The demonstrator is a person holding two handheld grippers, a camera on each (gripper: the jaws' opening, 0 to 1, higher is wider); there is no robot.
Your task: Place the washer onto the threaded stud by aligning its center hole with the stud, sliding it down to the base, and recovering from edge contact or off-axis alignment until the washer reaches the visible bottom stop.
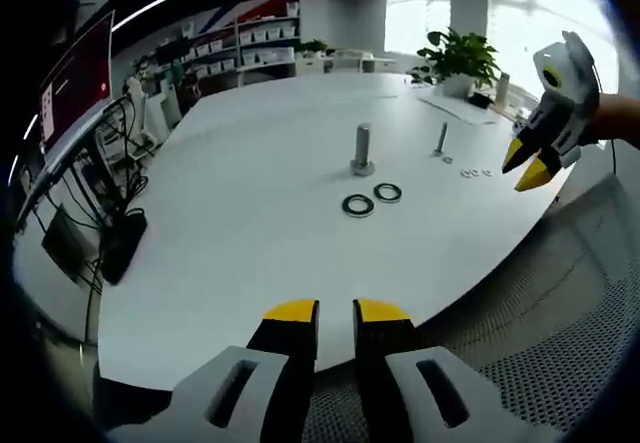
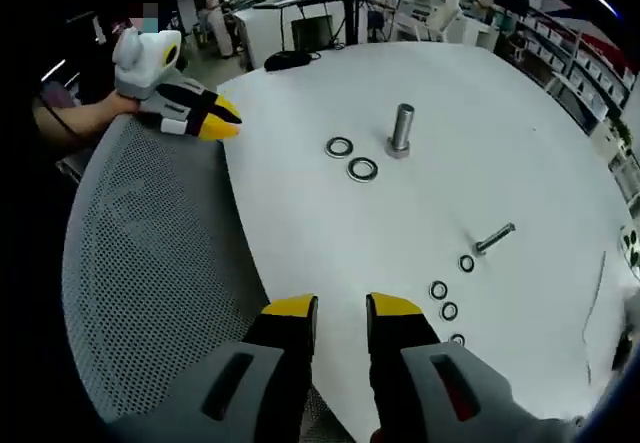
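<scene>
On the white round table (image 1: 250, 253), the upright grey metal threaded stud (image 1: 362, 150) carries no washer. 2 dark steel ring washers (image 1: 358, 205) lie flat just beside its base. Left gripper (image 1: 335, 312) and right gripper (image 2: 340, 308) hover at the table edge, jaws slightly parted, holding nothing. Judgement: task not begun; pick, align and slide-down all remain.

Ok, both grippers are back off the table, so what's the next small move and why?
Probably reach the right hand-held gripper toward the nearer large washer. Both large washers lie flat beside the upright stud, whose shaft looks bare, and the gripper's jaws stand slightly apart holding nothing.
</scene>
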